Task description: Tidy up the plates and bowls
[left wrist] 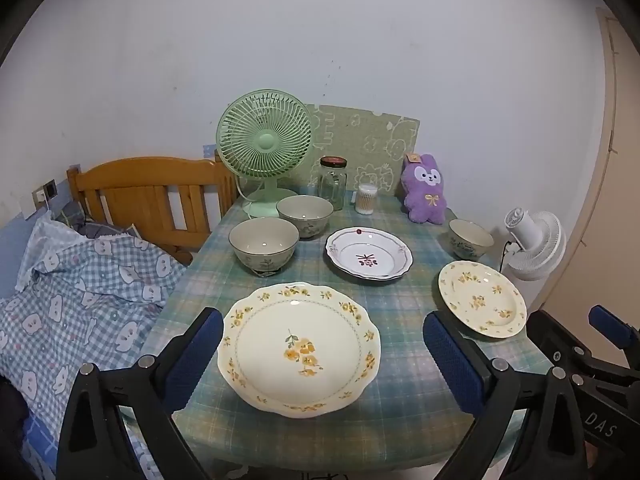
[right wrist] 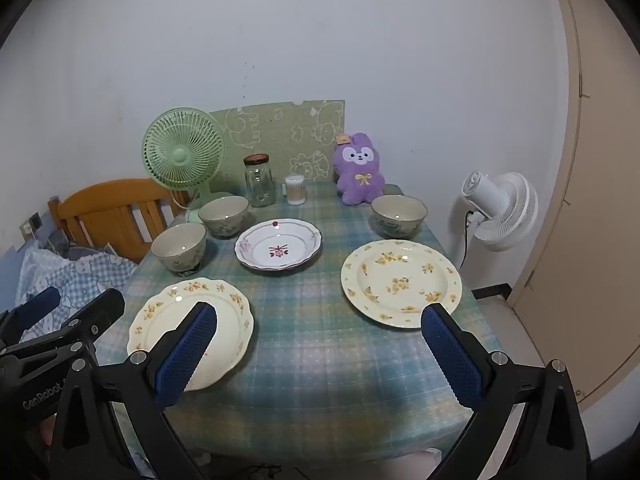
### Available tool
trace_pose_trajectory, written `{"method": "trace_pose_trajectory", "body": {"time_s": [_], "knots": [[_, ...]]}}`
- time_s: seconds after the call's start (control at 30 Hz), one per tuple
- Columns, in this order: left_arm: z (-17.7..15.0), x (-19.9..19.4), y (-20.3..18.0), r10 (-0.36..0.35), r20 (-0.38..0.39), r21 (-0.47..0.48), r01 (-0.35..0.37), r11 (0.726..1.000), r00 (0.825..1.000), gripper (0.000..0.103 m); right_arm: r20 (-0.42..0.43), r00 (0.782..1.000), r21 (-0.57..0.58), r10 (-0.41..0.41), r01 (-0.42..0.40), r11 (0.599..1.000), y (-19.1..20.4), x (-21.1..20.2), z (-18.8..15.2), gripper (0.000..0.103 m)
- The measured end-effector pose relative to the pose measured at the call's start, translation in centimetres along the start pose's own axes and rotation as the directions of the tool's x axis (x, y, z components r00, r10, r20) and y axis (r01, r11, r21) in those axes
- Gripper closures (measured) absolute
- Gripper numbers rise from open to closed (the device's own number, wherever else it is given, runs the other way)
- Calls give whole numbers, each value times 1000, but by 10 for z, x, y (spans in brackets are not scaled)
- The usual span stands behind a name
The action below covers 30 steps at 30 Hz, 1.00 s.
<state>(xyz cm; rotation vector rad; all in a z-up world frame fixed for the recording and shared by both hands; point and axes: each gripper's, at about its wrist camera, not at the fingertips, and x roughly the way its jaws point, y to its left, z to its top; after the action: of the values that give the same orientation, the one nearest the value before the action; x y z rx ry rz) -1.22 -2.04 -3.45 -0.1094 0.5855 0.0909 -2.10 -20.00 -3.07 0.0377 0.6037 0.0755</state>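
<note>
**A:** How were the jaws set?

**B:** The left gripper [left wrist: 322, 356] was seen spread to its widest, nothing pressed by its blue ribbed pads [left wrist: 192, 360]. The scalloped cream plate with yellow flowers [left wrist: 298, 350] was framed between the fingers but not touched. The right gripper [right wrist: 318, 354] was likewise held wide and empty, only the blue-green checked tablecloth [right wrist: 320, 360] being shown between its fingers.

**B:** And the crockery?

**A:** Everything was laid out singly, nothing stacked: a round cream plate with yellow flowers [right wrist: 401, 283] at the right, a white plate with a maroon motif [right wrist: 278, 250] in the middle, two grey-green ceramic bowls [left wrist: 264, 249] touching or nearly so at the back left, a third bowl [right wrist: 399, 216] at the back right.

**B:** Which step was judged to be in hand?

**A:** The opening one, no piece having been lifted. A low approach to a plate rim would be called for, one finger slipped beneath it.
</note>
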Motion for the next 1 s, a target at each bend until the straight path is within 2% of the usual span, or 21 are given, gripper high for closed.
{"method": "trace_pose_trajectory", "body": {"time_s": [0.4, 0.73, 1.0], "knots": [[-2, -1, -6, 2, 7, 10, -2, 1000, 1000, 3, -8, 1000, 4, -1, 1, 1000, -4, 1, 1, 0], [0, -1, -5, -1, 12, 10, 1, 1000, 1000, 3, 33, 999, 18, 8, -9, 1000, -8, 3, -1, 0], [1, -1, -4, 5, 14, 13, -5, 1000, 1000, 3, -3, 1000, 7, -2, 2, 1000, -8, 5, -1, 0]]}}
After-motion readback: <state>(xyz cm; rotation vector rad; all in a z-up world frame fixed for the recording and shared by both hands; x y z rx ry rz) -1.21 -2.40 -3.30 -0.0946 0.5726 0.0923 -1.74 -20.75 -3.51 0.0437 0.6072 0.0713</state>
